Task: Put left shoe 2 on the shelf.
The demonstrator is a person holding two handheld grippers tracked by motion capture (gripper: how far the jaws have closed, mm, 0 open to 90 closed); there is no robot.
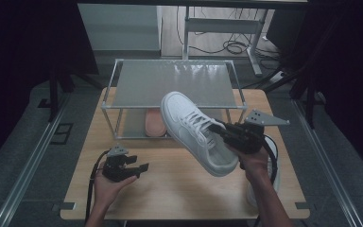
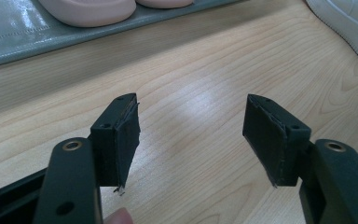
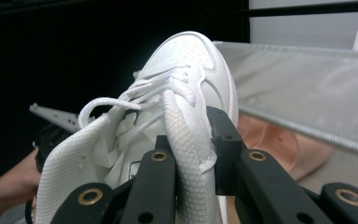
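Right tool is pinching the white sneaker by its collar edge, probably near the tongue. The shoe is off the tabletop, toe just over the front rail of the shelf rack. Left tool sits spread and empty, in front of the rack. Pink slippers lie on the rack's lower tier.

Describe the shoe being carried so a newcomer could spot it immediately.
Start at the wooden table with the two-tier rack at its far edge. In front of the rack, the right gripper holds a white sneaker in the air. Unlike the pink shoes on the lower shelf, it is laced.
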